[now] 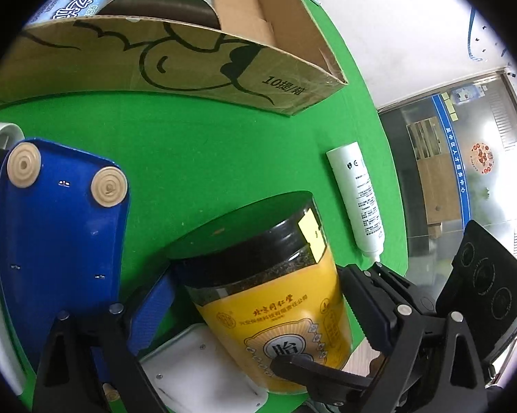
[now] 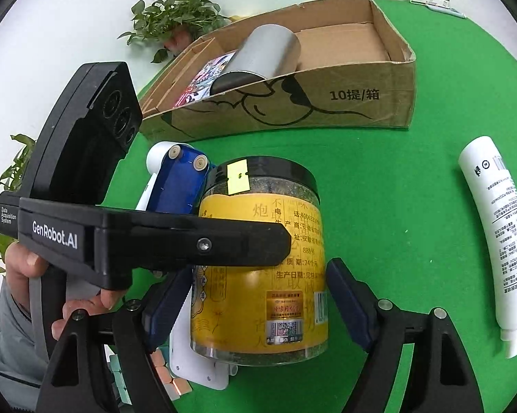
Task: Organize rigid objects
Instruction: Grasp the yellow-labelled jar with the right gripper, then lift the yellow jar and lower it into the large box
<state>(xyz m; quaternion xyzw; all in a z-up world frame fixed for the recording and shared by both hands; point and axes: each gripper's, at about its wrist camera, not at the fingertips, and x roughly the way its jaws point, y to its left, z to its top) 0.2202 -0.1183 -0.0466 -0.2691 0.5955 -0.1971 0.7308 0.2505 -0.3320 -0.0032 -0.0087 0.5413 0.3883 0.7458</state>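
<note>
Jar (image 2: 258, 261) with a yellow label and black lid stands upright on the green table (image 2: 396, 186), between the spread fingers of both tools. At left, the left gripper (image 1: 255, 296) brackets it, jaws parted. The right gripper (image 2: 258, 303) is likewise released. Behind sits a cardboard box (image 2: 327, 103); far right lies a white tube (image 2: 499, 241).

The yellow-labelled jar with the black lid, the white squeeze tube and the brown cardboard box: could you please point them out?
Yellow-labelled jar (image 2: 258, 275): right wrist view, label.
White squeeze tube (image 2: 499, 234): right wrist view, body.
Cardboard box (image 2: 327, 103): right wrist view, front wall.
</note>
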